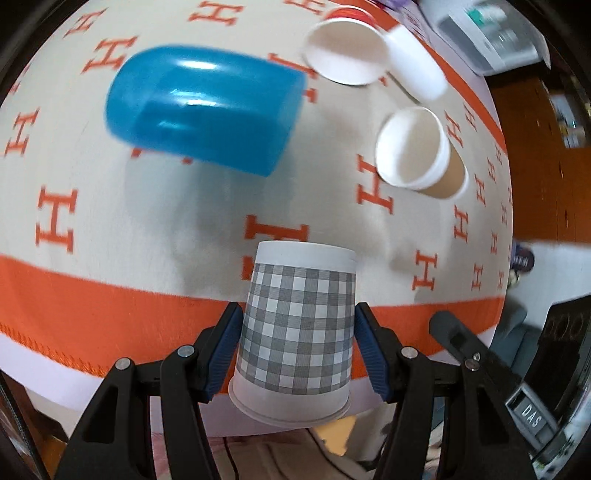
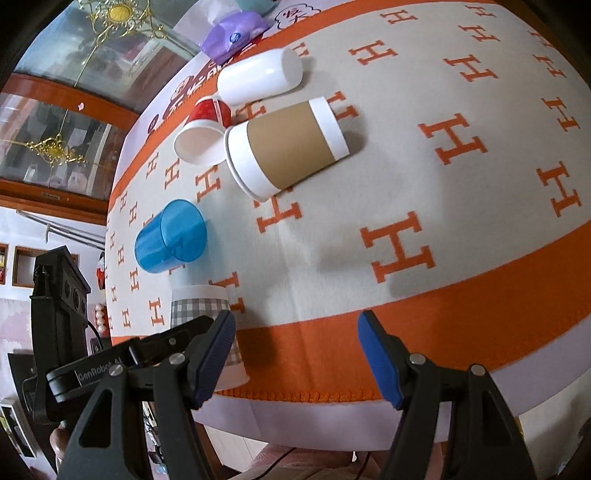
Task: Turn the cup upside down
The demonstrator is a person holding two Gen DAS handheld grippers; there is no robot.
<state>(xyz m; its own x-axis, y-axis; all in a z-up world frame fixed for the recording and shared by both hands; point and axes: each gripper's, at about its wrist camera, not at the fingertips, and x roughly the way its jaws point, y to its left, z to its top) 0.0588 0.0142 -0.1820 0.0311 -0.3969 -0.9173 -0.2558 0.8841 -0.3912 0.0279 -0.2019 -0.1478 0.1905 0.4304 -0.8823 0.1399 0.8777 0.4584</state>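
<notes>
Near the front edge of the surface [image 1: 110, 229], draped in a cream cloth with orange H letters and an orange border, the left tongs [image 1: 298, 354] are pinching a grey-checked paper cup [image 1: 295, 328] between their blue pads [image 1: 221, 354]. The cup is sitting inverted in the grip, its rim toward the camera and its closed base pointing away over the cloth; whether it is touching the cloth cannot be told from the left wrist view. From the right wrist view the same cup [image 2: 207, 306] is showing at the orange border, partly hidden behind the left tool's black frame.

The right tongs [image 2: 297, 354] are hanging spread and empty over the front border, just beside the checked cup.

Beyond the grip, a blue translucent plastic cup [image 1: 203, 107] is standing mouth-down on the cloth, blurred in the left wrist view. Farther back, a brown-sleeved paper cup [image 2: 284, 147] is lying on its side with its mouth toward the front edge. Behind it, a red paper cup [image 2: 203, 129] with a white interior is lying tipped over, touching the brown one, and a plain white cup [image 2: 258, 77] is lying on its side near the far border. A purple packet [image 2: 232, 33] is resting past the cloth's far edge.
</notes>
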